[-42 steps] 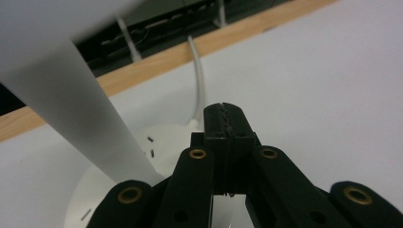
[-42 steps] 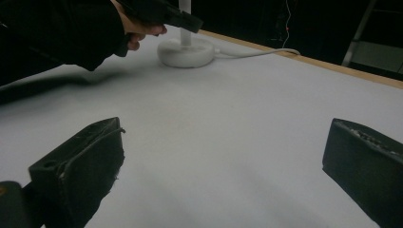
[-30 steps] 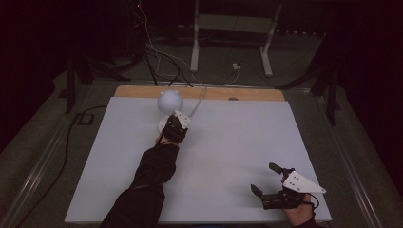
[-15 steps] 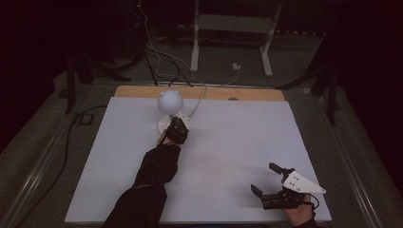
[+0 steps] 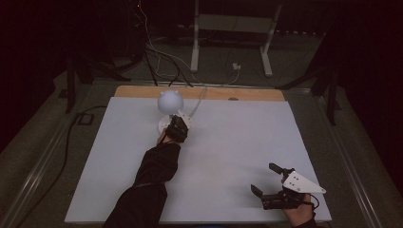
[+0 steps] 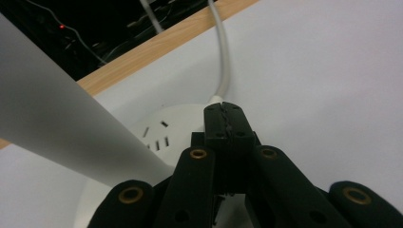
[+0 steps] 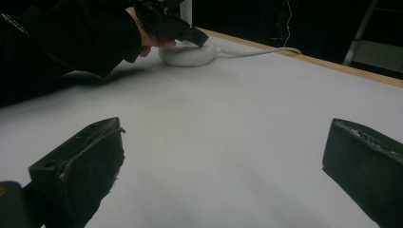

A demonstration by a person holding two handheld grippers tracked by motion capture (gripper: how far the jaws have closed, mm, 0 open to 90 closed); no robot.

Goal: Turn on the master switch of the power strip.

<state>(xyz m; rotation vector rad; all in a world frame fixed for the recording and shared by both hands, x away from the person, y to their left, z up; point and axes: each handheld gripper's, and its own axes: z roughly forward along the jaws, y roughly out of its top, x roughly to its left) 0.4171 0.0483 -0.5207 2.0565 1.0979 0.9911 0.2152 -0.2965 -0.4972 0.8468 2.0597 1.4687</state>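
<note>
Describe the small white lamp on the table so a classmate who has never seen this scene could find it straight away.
Start at the white table and follow its far light wooden edge strip leftward. Just in front stands the white lamp with a round flat base and ball-shaped head, its white cable trailing off the back. The left gripper rests shut on its base.
</note>
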